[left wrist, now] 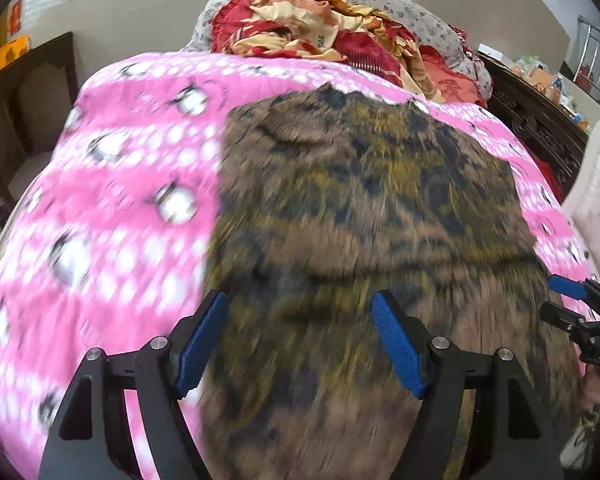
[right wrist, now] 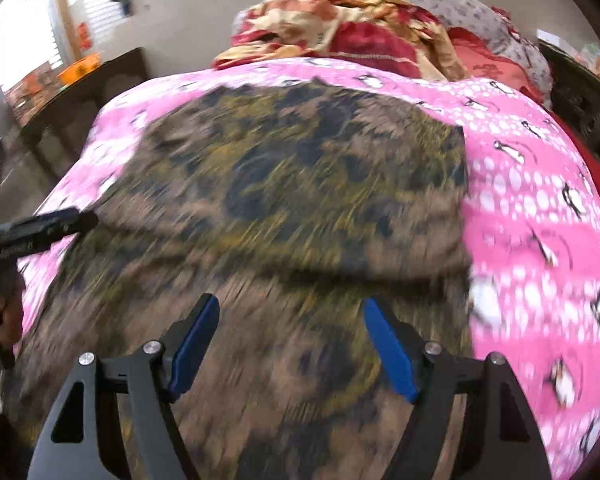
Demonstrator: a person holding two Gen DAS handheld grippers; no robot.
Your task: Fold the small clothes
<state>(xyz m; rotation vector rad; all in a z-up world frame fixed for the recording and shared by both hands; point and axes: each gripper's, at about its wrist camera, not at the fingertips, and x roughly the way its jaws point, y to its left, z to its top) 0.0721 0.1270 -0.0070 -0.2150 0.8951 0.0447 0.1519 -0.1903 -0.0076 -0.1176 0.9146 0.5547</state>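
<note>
Both grippers [left wrist: 300,312] [right wrist: 292,316] agape above garment's [left wrist: 360,208] near fold edge.

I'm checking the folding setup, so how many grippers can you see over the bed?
2. The left gripper hangs open over the brown patterned garment's left part; the right gripper hangs open over its right part. Neither holds anything.

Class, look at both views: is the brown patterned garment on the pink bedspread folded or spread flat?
Folded, at least once: the brown patterned garment shows an upper layer ending in a shadowed edge across the layer beneath.
</note>
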